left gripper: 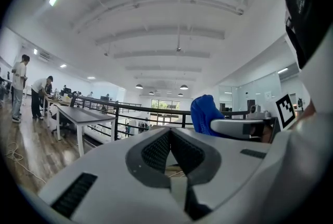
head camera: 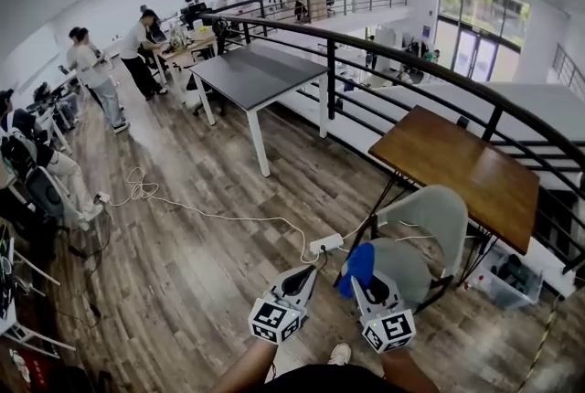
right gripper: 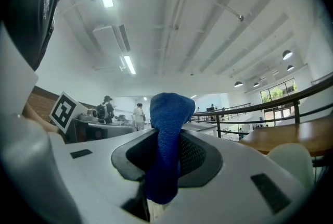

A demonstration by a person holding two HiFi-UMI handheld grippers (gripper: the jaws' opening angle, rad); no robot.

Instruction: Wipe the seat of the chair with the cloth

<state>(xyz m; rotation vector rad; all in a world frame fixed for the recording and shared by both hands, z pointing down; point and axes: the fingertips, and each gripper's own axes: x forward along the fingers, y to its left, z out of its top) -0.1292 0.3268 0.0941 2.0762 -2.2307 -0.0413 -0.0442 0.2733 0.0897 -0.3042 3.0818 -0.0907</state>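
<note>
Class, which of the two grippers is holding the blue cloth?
The right gripper: the blue cloth is pinched between its jaws. The left gripper has its jaws closed together with nothing between them.

Head view looks down; 2 gripper views tilt up, sharing railing (left gripper: 117,117).

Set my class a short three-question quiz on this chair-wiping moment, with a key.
1. True or false: the left gripper holds the blue cloth.
2. Which stands closest to the grey chair? A) brown table B) sofa C) sink
3. Fill in: the right gripper has its fingers shut on the ____.
Key: 1 false, its fingers are shut on nothing; 2 A; 3 blue cloth.
</note>
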